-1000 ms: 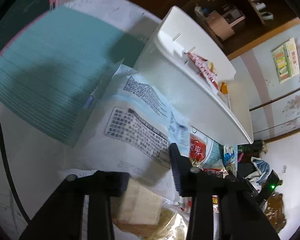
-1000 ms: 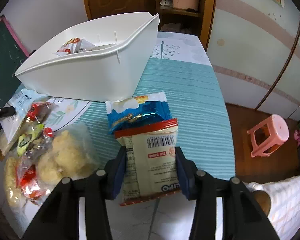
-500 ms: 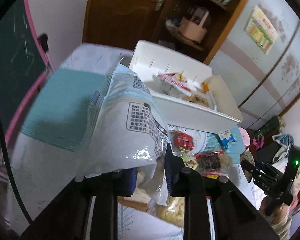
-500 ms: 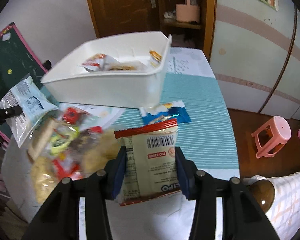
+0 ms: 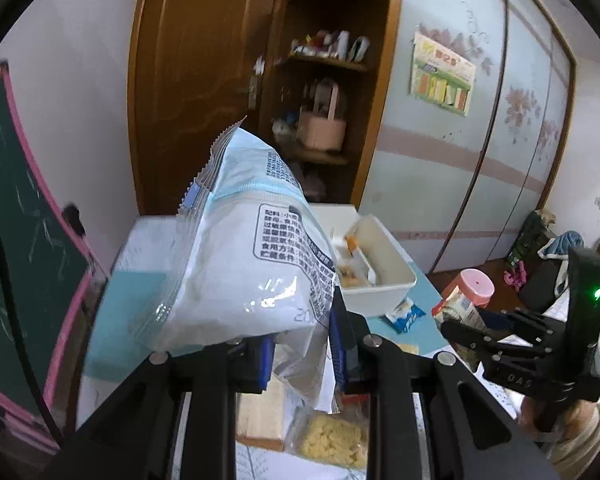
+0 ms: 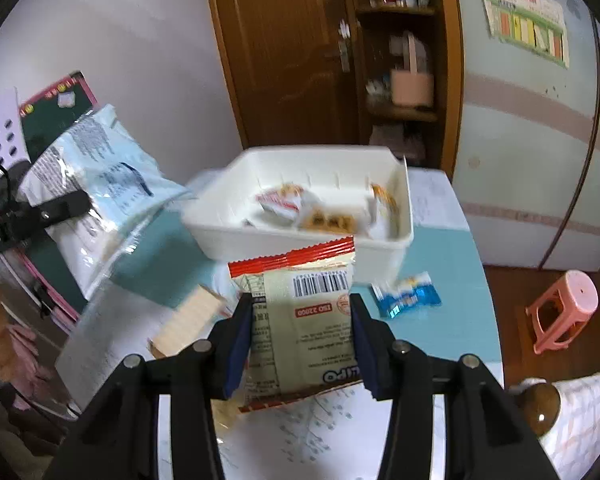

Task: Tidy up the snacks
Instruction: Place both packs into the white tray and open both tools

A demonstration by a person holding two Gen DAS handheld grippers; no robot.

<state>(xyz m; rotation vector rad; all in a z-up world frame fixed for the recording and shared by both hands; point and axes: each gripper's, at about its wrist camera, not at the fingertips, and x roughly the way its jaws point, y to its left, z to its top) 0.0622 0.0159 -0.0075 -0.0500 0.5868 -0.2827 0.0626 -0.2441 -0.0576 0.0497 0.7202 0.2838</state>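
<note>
My left gripper (image 5: 302,346) is shut on the lower edge of a large white-and-blue snack bag (image 5: 252,264), which hangs in the air above the table's left side. The same bag (image 6: 96,176) shows at the left of the right wrist view. A cream packet with a red top edge and a barcode (image 6: 300,276) is clamped by its sides in my right gripper (image 6: 300,320). Behind both stands a white bin (image 6: 300,240) holding several snack packets. The white bin (image 5: 384,280) is partly hidden by the bag in the left wrist view.
On the teal mat (image 6: 440,264) a small blue packet (image 6: 408,296) lies right of the bin. A wafer pack (image 6: 188,320) and a yellow snack bag (image 5: 336,440) lie below the grippers. A pink stool (image 6: 564,312) stands on the floor at right, a green chalkboard (image 5: 12,240) at left.
Both grippers have risen above the table. The left one closed on the white-and-blue bag, lifted it off the table and rolled. The right one carried its packet up.
</note>
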